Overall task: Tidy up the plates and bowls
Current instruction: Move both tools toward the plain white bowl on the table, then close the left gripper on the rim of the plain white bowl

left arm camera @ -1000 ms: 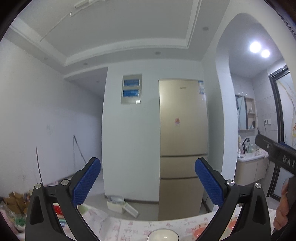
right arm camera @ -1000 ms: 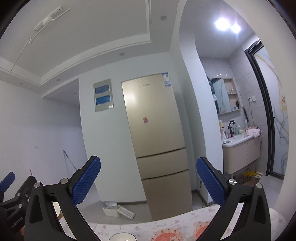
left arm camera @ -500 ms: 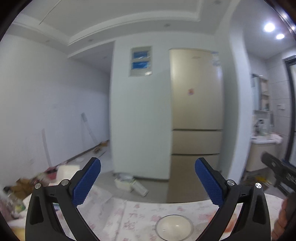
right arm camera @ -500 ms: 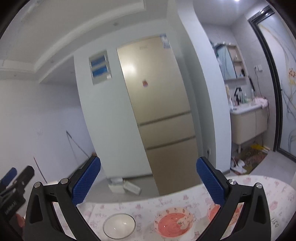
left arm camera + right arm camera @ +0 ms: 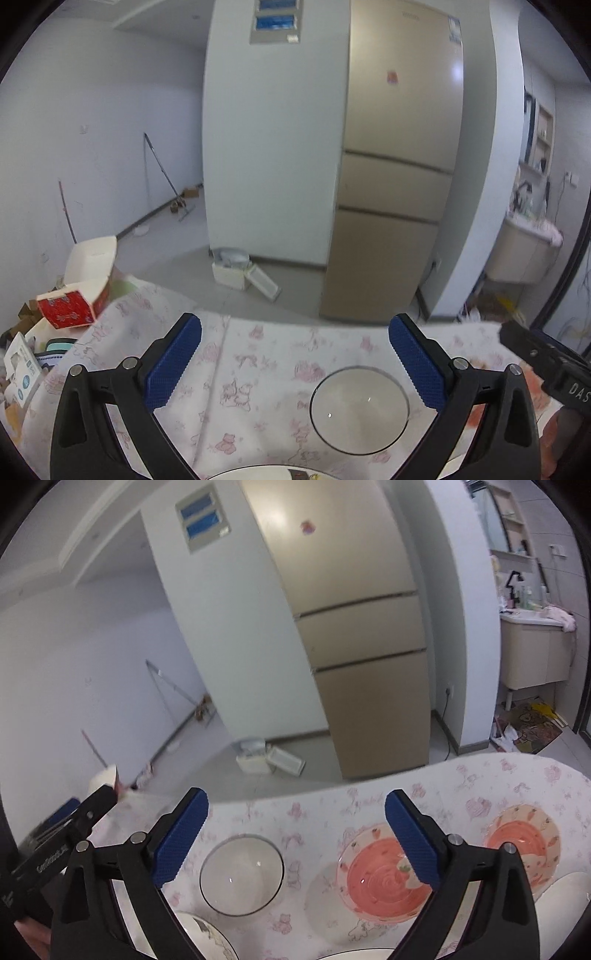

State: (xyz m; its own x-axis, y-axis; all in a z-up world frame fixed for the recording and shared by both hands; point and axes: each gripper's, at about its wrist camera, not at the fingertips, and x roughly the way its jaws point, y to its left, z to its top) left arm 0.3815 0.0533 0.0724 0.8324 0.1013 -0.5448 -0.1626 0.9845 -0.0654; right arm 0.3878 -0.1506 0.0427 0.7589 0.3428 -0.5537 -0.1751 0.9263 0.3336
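1. A table point(image 5: 436, 790) spread with a pink floral cloth is seen across the lower part of both views; a beige fridge point(image 5: 399, 147) and a white wall stand behind it, and an open red carton point(image 5: 74, 306) sits at the table's left edge.
2. In the right wrist view a clear glass bowl point(image 5: 242, 873) is found lower centre-left, with a pink patterned bowl point(image 5: 376, 871) to its right and a second pink bowl point(image 5: 522, 836) further right. White rims of other dishes are cut off at the bottom edge, and their kind cannot be told.
3. The right gripper point(image 5: 295, 834) is held above the cloth, jaws wide but just narrowed a little, nothing between them. The nearer pink bowl lies partly behind its right-hand finger.
4. The left gripper point(image 5: 295, 365) is spread wide and empty. In its view the glass bowl point(image 5: 360, 410) sits lower right, just inside the right-hand finger.
5. Step judged: approach only, with nothing grasped or stacked yet.
6. Next move judged: one rim is to be straddled by a descending gripper and closed on gently, since glass is likely to slip and the pink bowl's rim is thin.
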